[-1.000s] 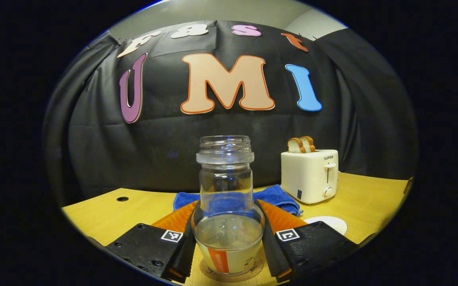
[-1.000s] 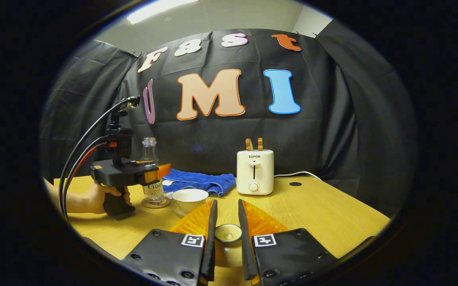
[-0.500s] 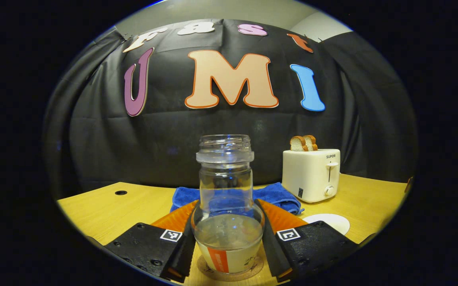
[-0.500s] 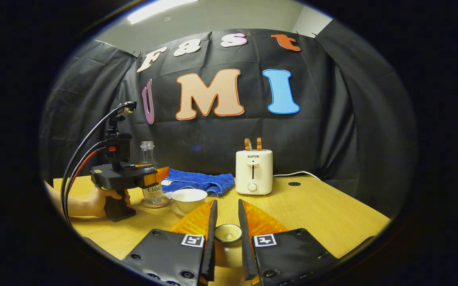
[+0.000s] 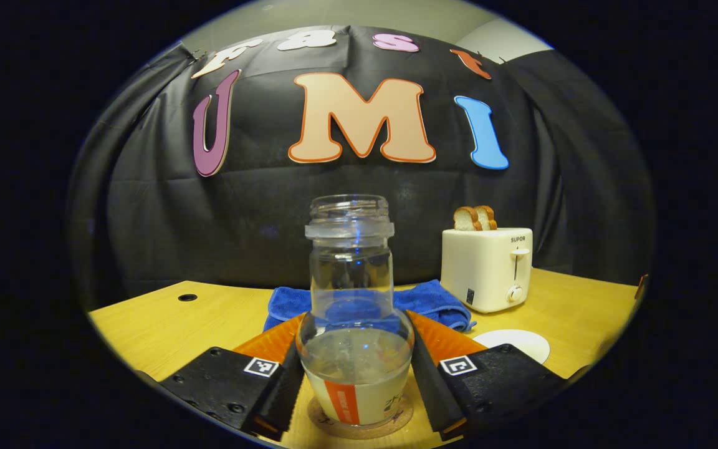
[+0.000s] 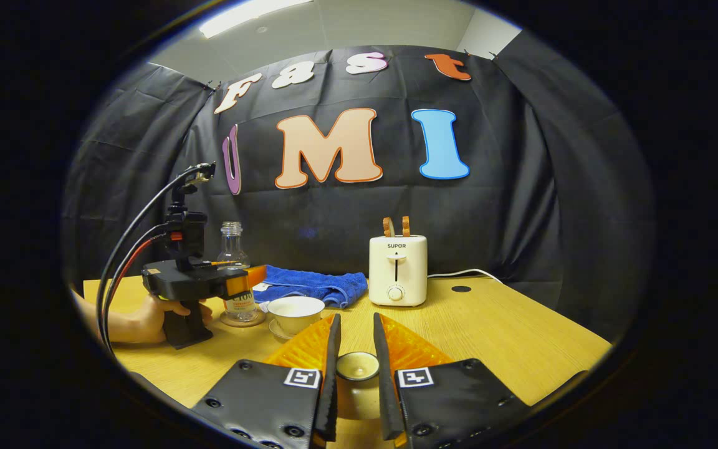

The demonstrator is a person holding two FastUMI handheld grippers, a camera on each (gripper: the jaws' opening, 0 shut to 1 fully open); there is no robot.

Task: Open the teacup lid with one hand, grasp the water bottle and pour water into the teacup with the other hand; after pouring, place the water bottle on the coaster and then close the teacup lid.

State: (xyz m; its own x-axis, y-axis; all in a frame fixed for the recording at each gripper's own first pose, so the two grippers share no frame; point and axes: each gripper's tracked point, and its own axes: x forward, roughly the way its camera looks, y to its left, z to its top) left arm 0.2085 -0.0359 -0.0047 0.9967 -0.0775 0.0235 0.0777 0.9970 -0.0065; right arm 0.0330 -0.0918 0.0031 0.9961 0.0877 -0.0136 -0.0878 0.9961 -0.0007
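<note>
Two views cover this moment. From the left gripper view, the left gripper [image 5: 355,390] has its fingers against both sides of the water bottle [image 5: 353,305], pinching its round lower body. The bottle stands upright on a round cork coaster [image 5: 359,421] on the wooden table [image 5: 147,324]. It is uncapped and roughly a third full of water, and it wears a white label with an orange stripe; the print on the label is too blurred to read here. Behind it lies a blue towel [image 5: 440,302]. To the right stands a cream toaster [image 5: 487,268] with two slices of bread [image 5: 474,218] in its slots and the word SUPOR on its top corner. The edge of a white saucer [image 5: 518,343] shows just behind the right finger.

From the right gripper view, the right gripper [image 6: 354,380] is closed on the teacup lid [image 6: 357,368], one finger on each side, and holds it above the table. Farther off on the left, a hand [image 6: 159,312] grips the left gripper [image 6: 200,280] at the bottle [image 6: 237,274], whose label reads C100. The open teacup [image 6: 296,312] sits on its saucer just right of the bottle and coaster. The toaster [image 6: 397,271] reads SUPOR on its front, with the towel [image 6: 309,285] to its left.
</note>
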